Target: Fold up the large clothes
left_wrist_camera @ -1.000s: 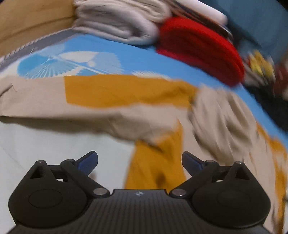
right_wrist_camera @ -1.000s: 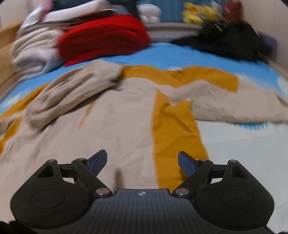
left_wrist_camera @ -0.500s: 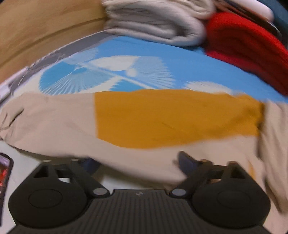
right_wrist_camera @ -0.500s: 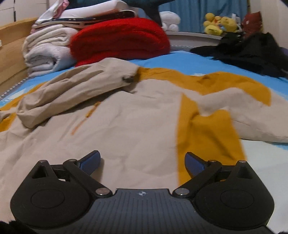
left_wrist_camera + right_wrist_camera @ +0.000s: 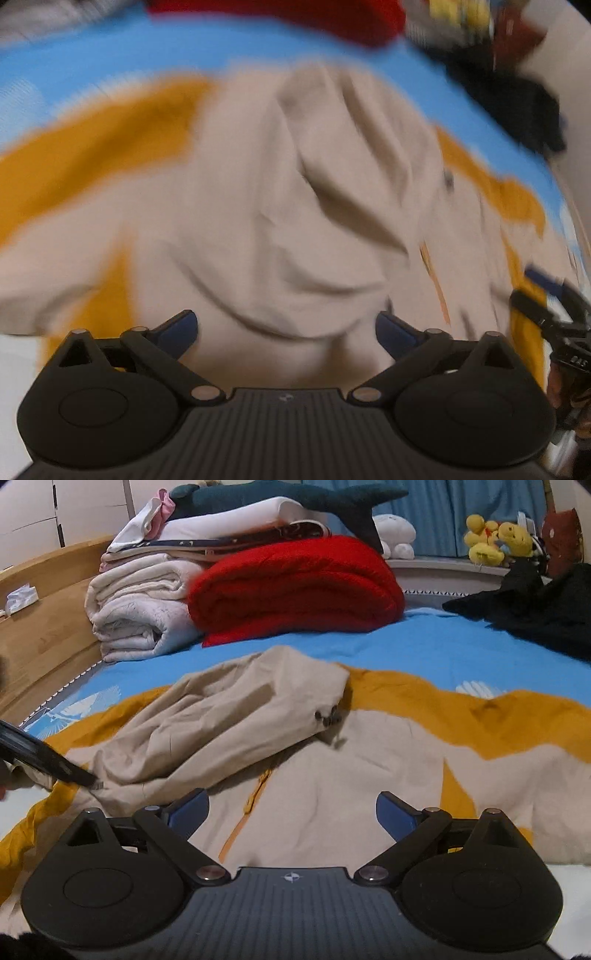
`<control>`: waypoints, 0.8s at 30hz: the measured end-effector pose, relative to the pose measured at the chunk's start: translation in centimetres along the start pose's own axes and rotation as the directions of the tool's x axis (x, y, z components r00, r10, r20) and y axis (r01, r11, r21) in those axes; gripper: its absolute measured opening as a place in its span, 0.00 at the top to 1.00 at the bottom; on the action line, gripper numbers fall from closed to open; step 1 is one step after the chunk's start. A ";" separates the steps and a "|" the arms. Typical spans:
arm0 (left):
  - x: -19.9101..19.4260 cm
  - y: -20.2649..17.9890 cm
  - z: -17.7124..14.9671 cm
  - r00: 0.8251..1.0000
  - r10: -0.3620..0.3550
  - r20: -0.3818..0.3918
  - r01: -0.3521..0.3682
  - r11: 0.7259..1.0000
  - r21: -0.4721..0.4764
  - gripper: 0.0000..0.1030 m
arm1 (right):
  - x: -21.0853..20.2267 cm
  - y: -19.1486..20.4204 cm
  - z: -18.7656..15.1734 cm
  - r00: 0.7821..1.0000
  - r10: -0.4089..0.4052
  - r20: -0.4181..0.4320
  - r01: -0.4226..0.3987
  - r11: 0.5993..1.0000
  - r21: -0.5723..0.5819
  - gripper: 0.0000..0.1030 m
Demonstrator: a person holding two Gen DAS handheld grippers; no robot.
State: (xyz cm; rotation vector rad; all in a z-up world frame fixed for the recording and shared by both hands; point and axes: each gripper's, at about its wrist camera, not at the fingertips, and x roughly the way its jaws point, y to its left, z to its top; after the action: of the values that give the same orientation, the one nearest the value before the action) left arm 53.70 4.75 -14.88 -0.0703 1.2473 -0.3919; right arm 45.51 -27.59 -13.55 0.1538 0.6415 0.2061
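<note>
A large beige and mustard-yellow jacket [image 5: 332, 775] lies spread on the blue bed cover [image 5: 424, 646]. Its beige hood [image 5: 229, 723] is bunched over the upper left of the body. In the blurred left wrist view the hood [image 5: 314, 221] fills the middle. My left gripper [image 5: 286, 326] is open and empty just above the hood; it also shows in the right wrist view [image 5: 48, 760] at the hood's left edge. My right gripper [image 5: 291, 812] is open and empty over the jacket front near the orange zipper [image 5: 243, 812]; it shows at the right edge of the left wrist view [image 5: 554, 306].
A folded red blanket [image 5: 295, 587], folded white bedding [image 5: 136, 609] and a stack with a plush shark [image 5: 295, 498] sit at the bed's far end. Black clothes [image 5: 535, 605] lie far right. A wooden bed frame [image 5: 44, 627] runs along the left. Yellow plush toys [image 5: 495, 539] sit behind.
My left gripper has swung right from the left sleeve to the hood, with heavy blur. My right gripper has edged forward and left over the jacket front. Both stay open.
</note>
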 end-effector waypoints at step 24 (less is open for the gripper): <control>-5.2 -5.8 16.3 0.706 0.247 0.664 -0.254 0.963 -0.087 0.00 | -4.4 -5.0 -4.7 0.998 0.004 -0.055 0.001 0.996 0.089 0.07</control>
State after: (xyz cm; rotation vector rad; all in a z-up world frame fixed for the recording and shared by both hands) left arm 66.09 -1.59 -3.30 -0.0257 0.5147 -0.1056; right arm 39.97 -33.10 -15.75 0.2355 0.7059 0.1835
